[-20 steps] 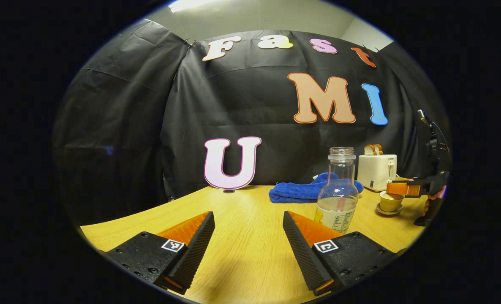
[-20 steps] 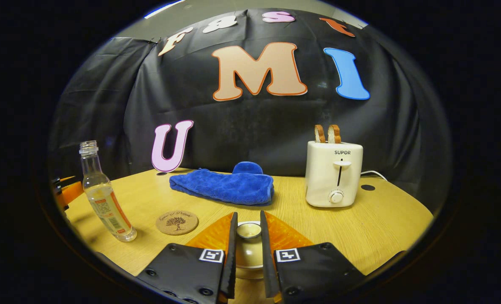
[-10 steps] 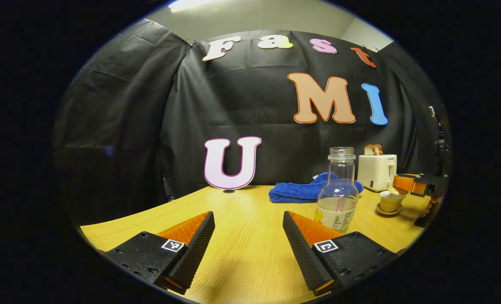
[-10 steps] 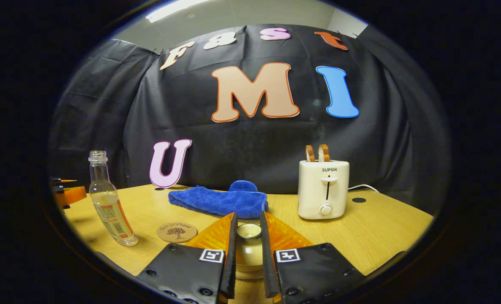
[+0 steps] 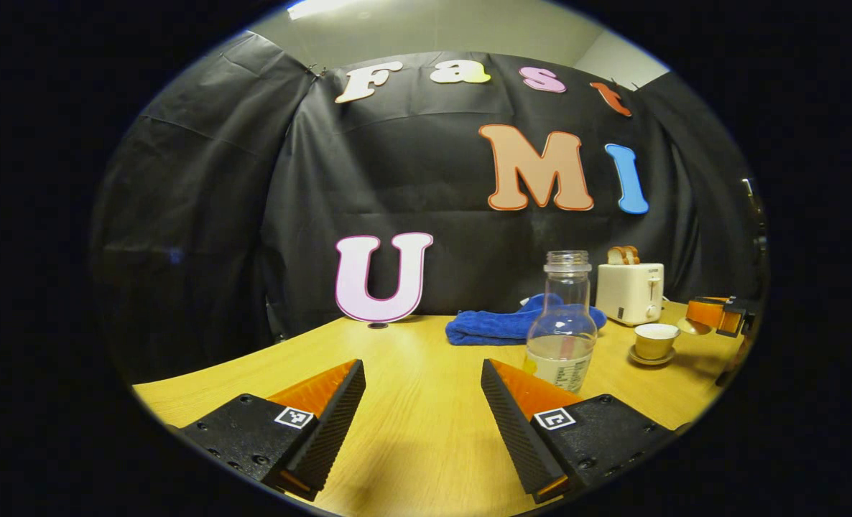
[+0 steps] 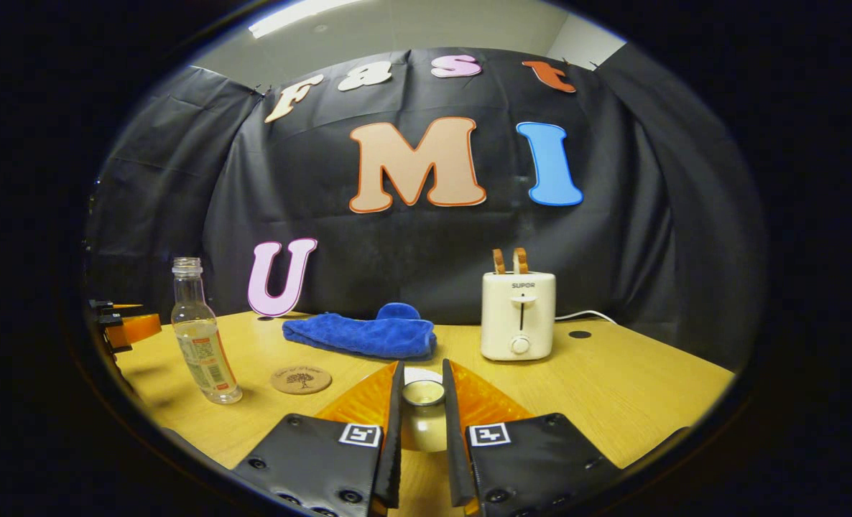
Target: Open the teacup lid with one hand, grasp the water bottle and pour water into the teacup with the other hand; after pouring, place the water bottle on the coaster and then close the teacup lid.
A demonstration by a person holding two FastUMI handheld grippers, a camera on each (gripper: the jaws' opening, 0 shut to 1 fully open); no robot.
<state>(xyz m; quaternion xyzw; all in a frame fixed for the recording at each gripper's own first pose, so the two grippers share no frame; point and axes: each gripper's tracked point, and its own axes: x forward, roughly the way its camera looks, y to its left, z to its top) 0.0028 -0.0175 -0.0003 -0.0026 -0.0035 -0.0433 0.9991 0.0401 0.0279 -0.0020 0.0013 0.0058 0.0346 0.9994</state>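
your left gripper (image 5: 422, 402) hangs low over the surface (image 5: 411, 431) with its fingers spread wide and nothing between them. the water bottle (image 5: 562, 332) stands upright, uncapped, ahead and to the right of it, just past the right finger. the teacup (image 5: 654, 340) sits open on its saucer farther right. your right gripper (image 6: 421, 424) is clamped on the teacup lid (image 6: 423, 396), both fingers pressing its sides, held above the surface. from that side, the coaster (image 6: 300, 378) lies ahead to the left, just right of the bottle.
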